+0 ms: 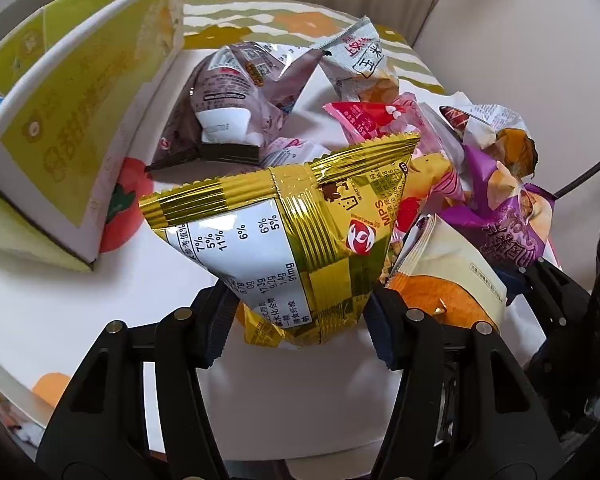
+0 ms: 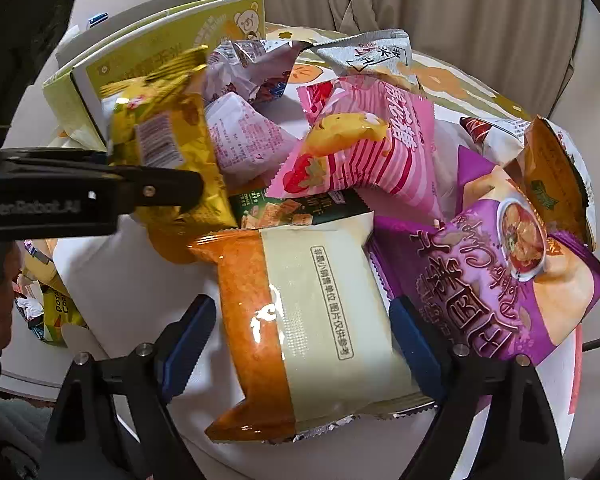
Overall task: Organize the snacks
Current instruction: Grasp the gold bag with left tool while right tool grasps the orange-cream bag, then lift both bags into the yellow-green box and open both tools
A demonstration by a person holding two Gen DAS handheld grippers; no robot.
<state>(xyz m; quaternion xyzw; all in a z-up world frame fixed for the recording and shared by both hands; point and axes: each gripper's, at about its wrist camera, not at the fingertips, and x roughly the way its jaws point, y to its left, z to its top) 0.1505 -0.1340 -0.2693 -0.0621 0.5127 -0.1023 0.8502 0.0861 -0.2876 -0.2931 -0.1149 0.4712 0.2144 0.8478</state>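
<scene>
The left gripper has its jaws clamped on the lower end of a gold foil snack packet, pinching it near the bottom seam so the rest of the bag stands up and clear of the pile, which suits carrying it off without dragging its neighbours. Seen from the right wrist view, that same gold packet hangs from the left gripper just in front of the yellow-green cardboard box, the likely place for sorted snacks, though nothing shows the packet inside it yet. The right gripper straddles an orange-and-cream packet that lies flat on the bench; its jaws are spread on either side, the right pad at the packet's edge and the left one apart from it, so I judge it not yet gripped. Coming at it across the narrow width gives the pads a firm, flat purchase. Beyond it the remaining snacks lie heaped and overlapping: a purple packet just beside the right jaw, a pink striped packet leaning over a dark green one, a mauve packet and a silver-grey one farther back. The patterned cloth on the bench shows past the pile.
</scene>
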